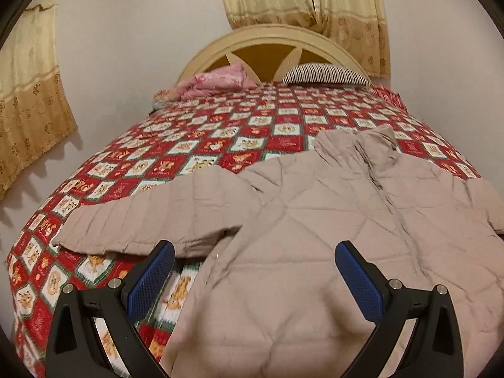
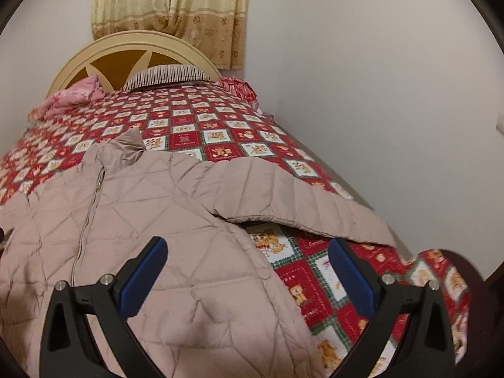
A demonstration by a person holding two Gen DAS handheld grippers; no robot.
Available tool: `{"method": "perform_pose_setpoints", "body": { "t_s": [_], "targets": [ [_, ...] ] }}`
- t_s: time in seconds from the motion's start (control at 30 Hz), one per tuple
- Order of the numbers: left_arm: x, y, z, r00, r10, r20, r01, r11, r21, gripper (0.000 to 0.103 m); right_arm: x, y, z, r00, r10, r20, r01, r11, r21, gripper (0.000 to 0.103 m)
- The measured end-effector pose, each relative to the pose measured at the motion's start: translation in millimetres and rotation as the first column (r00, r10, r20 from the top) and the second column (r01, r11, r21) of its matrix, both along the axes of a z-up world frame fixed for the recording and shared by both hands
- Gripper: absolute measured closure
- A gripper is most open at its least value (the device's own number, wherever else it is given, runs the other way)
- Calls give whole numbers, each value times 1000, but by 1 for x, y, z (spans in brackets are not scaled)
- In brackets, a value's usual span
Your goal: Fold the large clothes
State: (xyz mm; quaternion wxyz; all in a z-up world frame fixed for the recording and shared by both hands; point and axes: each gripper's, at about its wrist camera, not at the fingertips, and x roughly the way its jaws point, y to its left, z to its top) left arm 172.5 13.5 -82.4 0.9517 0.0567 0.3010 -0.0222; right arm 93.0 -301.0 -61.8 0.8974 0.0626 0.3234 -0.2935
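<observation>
A beige quilted puffer jacket lies flat, front up, on the bed, zipped, collar toward the headboard, both sleeves spread out sideways. In the left wrist view its left sleeve reaches left. My left gripper is open and empty, hovering over the jacket's lower left body. In the right wrist view the jacket shows its zipper and its right sleeve stretches right. My right gripper is open and empty above the jacket's lower right edge.
The bed has a red patchwork bear-print quilt. A pink bundle and a striped pillow lie by the arched headboard. Walls stand close on both sides; curtains hang behind.
</observation>
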Motion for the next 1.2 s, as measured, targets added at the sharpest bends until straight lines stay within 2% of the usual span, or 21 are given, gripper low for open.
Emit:
{"method": "perform_pose_setpoints", "body": {
  "t_s": [0.07, 0.1, 0.13, 0.17, 0.2, 0.27, 0.3, 0.4, 0.43, 0.5, 0.53, 0.57, 0.63, 0.7, 0.8, 0.83, 0.87, 0.93, 1.03, 1.1, 1.2],
  "targets": [
    [12, 1, -13, 1000, 20, -13, -20, 1000, 6, 1, 1, -16, -10, 1000, -6, 6, 6, 999, 44, 1],
    [20, 2, -21, 999, 28, -43, -28, 1000, 3, 1, 2, -25, -14, 1000, -9, 2, 9, 998, 66, 6],
    [28, 4, -31, 995, 31, -90, -32, 999, -12, 1, 3, -39, -21, 1000, -23, -9, 24, 994, 106, 14],
    [35, 7, -39, 990, 33, -134, -37, 999, -30, 1, 2, -57, -29, 999, -49, -16, 52, 985, 167, 19],
    [40, 9, -47, 985, 37, -170, -45, 998, -44, 1, -2, -76, -37, 997, -80, -10, 80, 970, 228, 27],
    [49, 18, -62, 970, 46, -238, -70, 993, -90, 1, -13, -111, -51, 990, -139, 28, 120, 927, 355, 31],
    [51, 20, -66, 967, 45, -252, -75, 991, -109, 1, -21, -132, -60, 981, -189, 51, 149, 891, 430, 32],
    [53, 20, -70, 964, 42, -263, -77, 989, -122, 1, -44, -191, -87, 929, -366, 52, 271, 771, 576, 32],
    [52, 18, -70, 964, 44, -263, -75, 991, -109, 1, -48, -203, -91, 914, -404, 43, 305, 752, 584, 32],
    [53, 15, -72, 963, 47, -265, -74, 993, -92, 1, -57, -229, -98, 858, -513, 9, 418, 709, 568, 32],
    [53, 15, -72, 962, 48, -267, -73, 994, -86, 1, -60, -236, -100, 839, -544, 3, 447, 693, 566, 32],
    [53, 14, -73, 962, 47, -270, -73, 994, -84, 1, -63, -248, -105, 812, -584, -8, 480, 660, 578, 32],
    [55, 15, -74, 961, 46, -274, -72, 994, -86, 1, -65, -261, -110, 779, -627, -5, 505, 622, 598, 33],
    [54, 17, -75, 961, 45, -274, -71, 994, -86, 1, -60, -269, -107, 753, -658, -18, 550, 614, 567, 32],
    [55, 17, -75, 960, 43, -275, -69, 994, -88, 1, -51, -277, -110, 745, -665, -53, 585, 613, 531, 30],
    [56, 17, -75, 960, 42, -275, -69, 994, -89, 1, -46, -281, -112, 748, -659, -72, 597, 622, 506, 34],
    [56, 16, -75, 960, 43, -275, -70, 994, -89, 1, -42, -280, -111, 748, -657, -94, 612, 627, 482, 39],
    [56, 16, -75, 961, 43, -275, -70, 993, -90, 1, -43, -285, -110, 744, -656, -123, 632, 632, 449, 72],
    [56, 16, -75, 961, 40, -274, -69, 993, -97, 1, -43, -289, -110, 773, -622, -125, 606, 667, 433, 89],
    [56, 16, -76, 961, 36, -273, -67, 992, -104, 1, -40, -288, -105, 797, -590, -128, 585, 702, 406, 94],
    [56, 18, -76, 962, 32, -273, -66, 991, -114, 1, -37, -273, -77, 845, -533, -47, 517, 791, 327, 95]
  ]
}}
